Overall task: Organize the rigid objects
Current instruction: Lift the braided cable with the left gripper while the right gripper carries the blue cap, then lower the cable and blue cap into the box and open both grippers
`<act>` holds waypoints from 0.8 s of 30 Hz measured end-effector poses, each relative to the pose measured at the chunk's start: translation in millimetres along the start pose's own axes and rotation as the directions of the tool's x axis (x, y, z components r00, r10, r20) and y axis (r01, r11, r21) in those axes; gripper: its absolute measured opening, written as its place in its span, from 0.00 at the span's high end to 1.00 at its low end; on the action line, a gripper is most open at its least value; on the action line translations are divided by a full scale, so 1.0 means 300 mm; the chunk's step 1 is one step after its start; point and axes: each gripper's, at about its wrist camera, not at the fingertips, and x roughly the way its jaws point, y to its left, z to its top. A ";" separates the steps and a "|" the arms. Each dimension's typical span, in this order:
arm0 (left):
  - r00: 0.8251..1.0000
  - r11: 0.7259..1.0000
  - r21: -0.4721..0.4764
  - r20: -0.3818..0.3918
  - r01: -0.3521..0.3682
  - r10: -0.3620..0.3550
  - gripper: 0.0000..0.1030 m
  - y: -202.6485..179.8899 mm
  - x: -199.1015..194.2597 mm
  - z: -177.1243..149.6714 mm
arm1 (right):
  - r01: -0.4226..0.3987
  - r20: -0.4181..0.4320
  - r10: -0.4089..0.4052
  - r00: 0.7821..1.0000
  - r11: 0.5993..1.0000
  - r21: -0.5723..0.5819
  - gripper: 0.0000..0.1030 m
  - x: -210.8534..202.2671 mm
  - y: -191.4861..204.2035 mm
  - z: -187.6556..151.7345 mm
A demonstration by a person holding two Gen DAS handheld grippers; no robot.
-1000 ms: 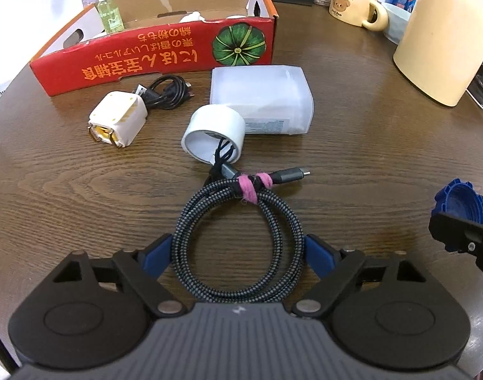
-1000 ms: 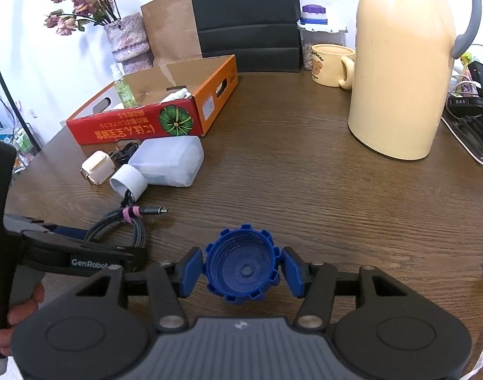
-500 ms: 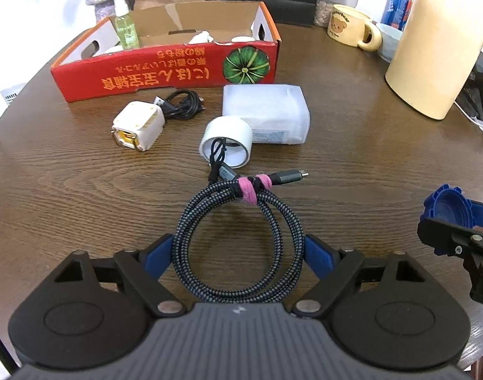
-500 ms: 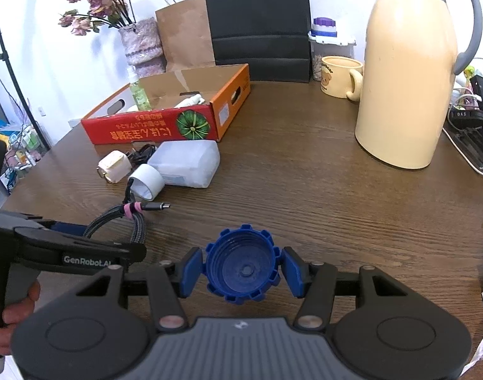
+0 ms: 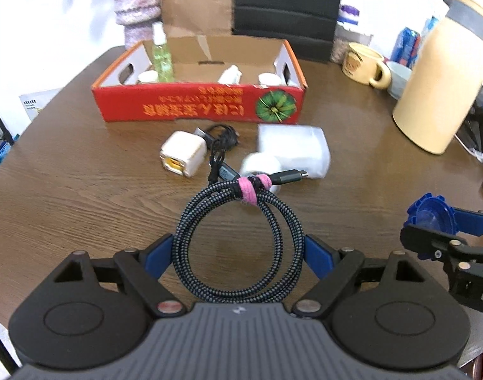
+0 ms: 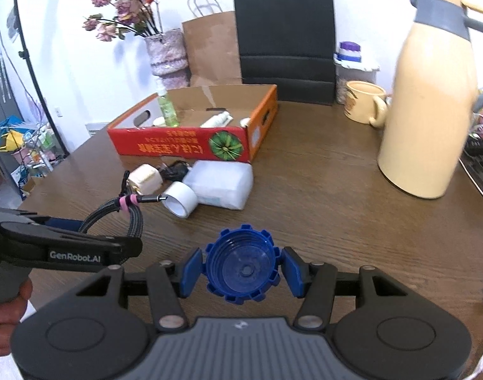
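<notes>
A coiled braided cable (image 5: 186,221) with a pink strap is squeezed between the blue pads of my left gripper (image 5: 238,253), which is shut on it; the coil hangs clear of the table (image 5: 67,190). From the right wrist view the same cable (image 6: 130,215) sticks up out of the left gripper (image 6: 83,231). My right gripper (image 6: 241,269) is shut on a blue ribbed bottle cap (image 6: 241,253), held above the wood. The red cardboard box (image 5: 193,107) stands open ahead, with a green bottle (image 5: 160,57) and small white items inside.
Before the box lie a white charger cube (image 5: 184,155), a small black cable (image 5: 224,137), a white tape roll (image 5: 260,164) and a translucent white pack (image 5: 292,142). A tall cream jug (image 5: 437,88) and a mug (image 5: 363,65) stand at the right.
Both grippers have risen and tipped up toward the box. The cable has left the table with the left gripper, and its plug end now overlaps the tape roll. Both grips are unchanged.
</notes>
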 end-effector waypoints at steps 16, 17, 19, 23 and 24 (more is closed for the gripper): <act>0.997 0.999 -0.018 0.065 -0.027 0.028 0.15 0.181 -0.004 0.219 | -0.056 0.040 0.057 0.998 0.998 -0.034 0.48 0.140 0.155 0.220; 0.997 0.999 -0.016 0.069 -0.028 0.029 0.15 0.186 0.001 0.235 | -0.056 0.044 0.057 0.997 0.998 -0.034 0.48 0.153 0.162 0.238; 0.997 1.000 -0.011 0.076 -0.029 0.030 0.15 0.200 0.015 0.275 | -0.055 0.049 0.056 0.997 0.998 -0.032 0.48 0.178 0.171 0.270; 0.996 1.000 0.000 0.084 -0.023 0.023 0.15 0.224 0.050 0.347 | -0.050 0.062 0.051 0.997 0.998 -0.023 0.48 0.228 0.184 0.333; 0.996 1.000 0.003 0.086 -0.021 0.020 0.15 0.229 0.059 0.364 | -0.048 0.066 0.049 0.997 0.999 -0.020 0.48 0.241 0.187 0.347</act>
